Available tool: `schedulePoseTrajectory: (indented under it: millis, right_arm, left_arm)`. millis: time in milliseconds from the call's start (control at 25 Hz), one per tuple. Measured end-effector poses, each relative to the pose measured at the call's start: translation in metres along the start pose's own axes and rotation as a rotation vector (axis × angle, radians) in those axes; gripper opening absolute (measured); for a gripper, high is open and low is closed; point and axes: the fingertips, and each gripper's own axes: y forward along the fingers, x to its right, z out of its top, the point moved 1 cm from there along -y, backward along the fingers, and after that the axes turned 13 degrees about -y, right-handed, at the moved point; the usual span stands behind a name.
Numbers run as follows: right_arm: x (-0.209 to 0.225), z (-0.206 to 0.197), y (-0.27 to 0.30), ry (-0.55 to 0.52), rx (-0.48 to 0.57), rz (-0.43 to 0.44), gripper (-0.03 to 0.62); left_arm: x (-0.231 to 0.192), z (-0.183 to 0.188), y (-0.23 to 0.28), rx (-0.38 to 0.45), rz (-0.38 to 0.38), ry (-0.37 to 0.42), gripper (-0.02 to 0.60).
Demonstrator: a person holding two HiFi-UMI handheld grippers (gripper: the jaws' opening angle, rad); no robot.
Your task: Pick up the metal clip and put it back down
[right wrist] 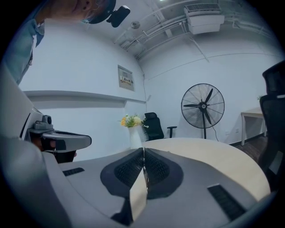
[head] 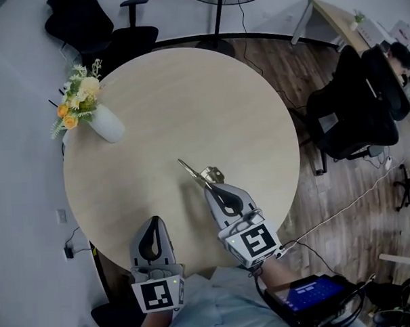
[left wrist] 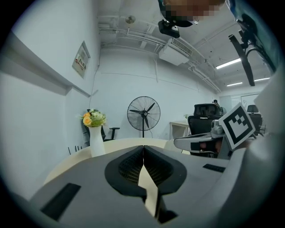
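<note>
While in right gripper (head: 208,186), one metal clip (head: 211,173).

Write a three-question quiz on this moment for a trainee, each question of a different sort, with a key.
1. True or false: the left gripper holds the metal clip.
2. Which of these stands on the round table, toward its left edge in the head view? A) a pedestal fan B) a vase of flowers C) a mug
3. Fill in: the jaws of the right gripper are shut on the ____.

Key: 1 false, because the left gripper is shut with nothing between its jaws; 2 B; 3 metal clip.
</note>
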Motion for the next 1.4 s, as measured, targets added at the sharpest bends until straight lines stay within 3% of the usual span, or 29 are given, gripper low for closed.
schedulePoseTrajectory:
  millis: [640,960,1400]
  right_arm:
    - [0.184,-0.081,-0.101,0.090,-0.051,-0.202,0.049]
    - [0.229,-0.141,-0.102,0.156,-0.103,-0.245,0.049]
    - [0.250,-0.207,-0.089,0.249,-0.170,-0.243,0.049]
  left_arm:
    - [0.177,-0.055,0.098,-0.122,-0.176,0.069,0.020]
    - [0.202,-0.097,0.146,-0.212,-0.213,0.089,0.020]
    - [0.203,-0.139,0.184,-0.315,-0.207,0.110,0.020]
